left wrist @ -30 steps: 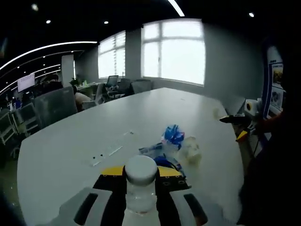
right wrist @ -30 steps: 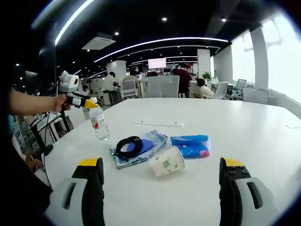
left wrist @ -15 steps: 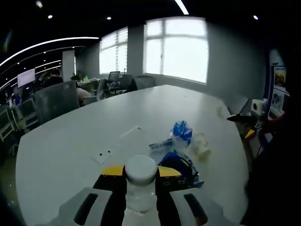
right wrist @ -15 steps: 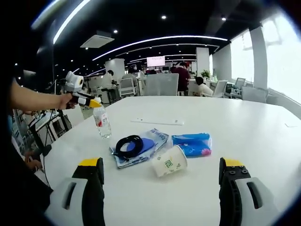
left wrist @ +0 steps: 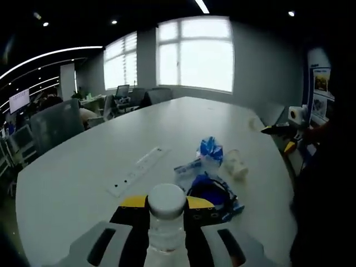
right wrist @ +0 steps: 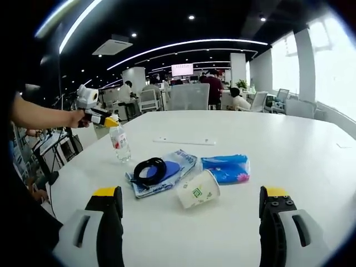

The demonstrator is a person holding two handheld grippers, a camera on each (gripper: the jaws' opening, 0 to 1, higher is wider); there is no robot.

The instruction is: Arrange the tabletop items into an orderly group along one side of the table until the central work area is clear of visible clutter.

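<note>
**A:** So what's the left gripper (right wrist: 111, 122) doing with that water bottle (right wrist: 119, 143)? In the right gripper view it's at the left of the frame, clamped on the bottle's neck just under the cap, bottle upright with its base on or barely off the table (right wrist: 311, 167).

**B:** Looks like a carry-by-the-neck thing to me. In the left gripper view the white cap (left wrist: 166, 200) sits dead centre at the bottom, squeezed between the two jaws. Holding it high keeps it vertical, so it can be stood down near the edge without tipping. That's my guess at the reason anyway.

**A:** And the rest of the junk?

**B:** Bunched mid-frame in the right gripper view: a black cable coil (right wrist: 148, 168) lying on a blue-and-white packet (right wrist: 179, 161), a blue tissue pack (right wrist: 227, 167) just right of it, and a paper cup (right wrist: 197, 190) on its side, touching or nearly touching the packet. Kind of a heap already, just in the wrong spot.

**A:** Right gripper (right wrist: 189, 233)?

**B:** Spread wide with nothing in it, jaws at the bottom corners of its own frame, aimed at the cup. Cup's probably next, I'd say.

**A:** Room to move?

**B:** Loads. Bare white tabletop across the right half and behind the pile. There's a flat white strip (right wrist: 186, 142) further back. The bottle's side runs close to the table edge on the left, so watch that.
</note>
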